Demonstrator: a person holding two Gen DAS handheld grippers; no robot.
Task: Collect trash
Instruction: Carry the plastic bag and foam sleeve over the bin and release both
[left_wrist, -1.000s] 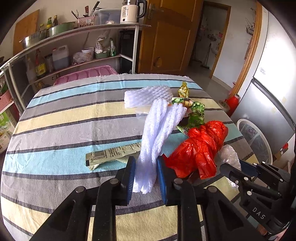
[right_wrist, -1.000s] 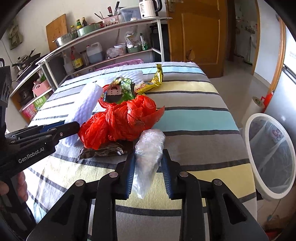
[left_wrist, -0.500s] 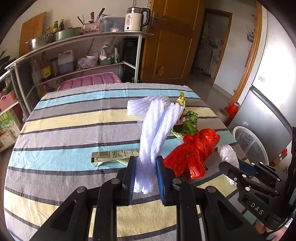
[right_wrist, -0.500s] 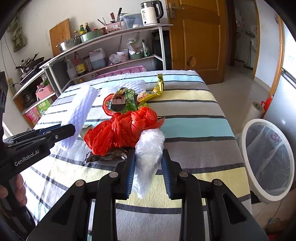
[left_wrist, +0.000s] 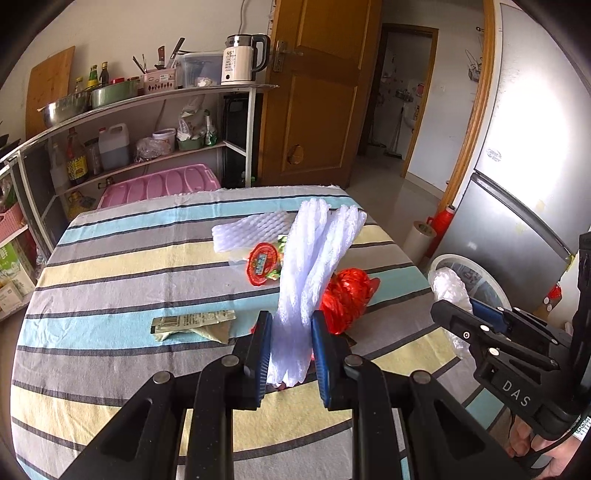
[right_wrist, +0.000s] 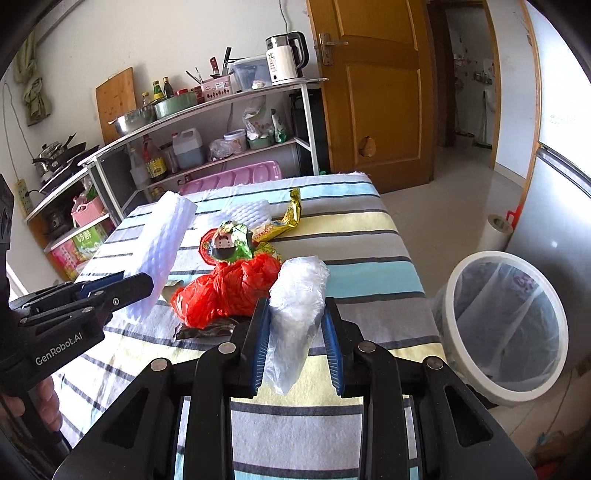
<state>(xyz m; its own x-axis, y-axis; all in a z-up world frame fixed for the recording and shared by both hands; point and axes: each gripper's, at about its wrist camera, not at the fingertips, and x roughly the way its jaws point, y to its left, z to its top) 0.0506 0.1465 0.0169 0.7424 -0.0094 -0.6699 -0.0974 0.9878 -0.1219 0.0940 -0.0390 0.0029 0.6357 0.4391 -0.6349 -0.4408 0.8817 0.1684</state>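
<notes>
My left gripper (left_wrist: 290, 345) is shut on a white foam fruit net (left_wrist: 314, 266), held up above the striped table (left_wrist: 110, 266). The same net (right_wrist: 162, 247) and the left gripper (right_wrist: 114, 288) show at the left of the right wrist view. My right gripper (right_wrist: 295, 341) is shut on a crumpled clear plastic bag (right_wrist: 297, 299), also lifted off the cloth. On the table lie a red plastic bag (right_wrist: 229, 288), a second foam net (left_wrist: 247, 230), a red round lid (left_wrist: 260, 264), a green wrapper (right_wrist: 236, 240), a gold wrapper (right_wrist: 291, 212) and a flat sachet (left_wrist: 192, 325).
A white bin with a clear liner (right_wrist: 506, 325) stands on the floor right of the table, beside a silver fridge (left_wrist: 517, 184). Metal shelves (left_wrist: 147, 110) with bottles and a kettle line the far wall. A wooden door (right_wrist: 369, 92) is behind the table.
Both grippers have risen with their loads, so the table looks farther below. The foam net and the clear bag are lifted higher off the cloth. The bin shows more fully at right.
</notes>
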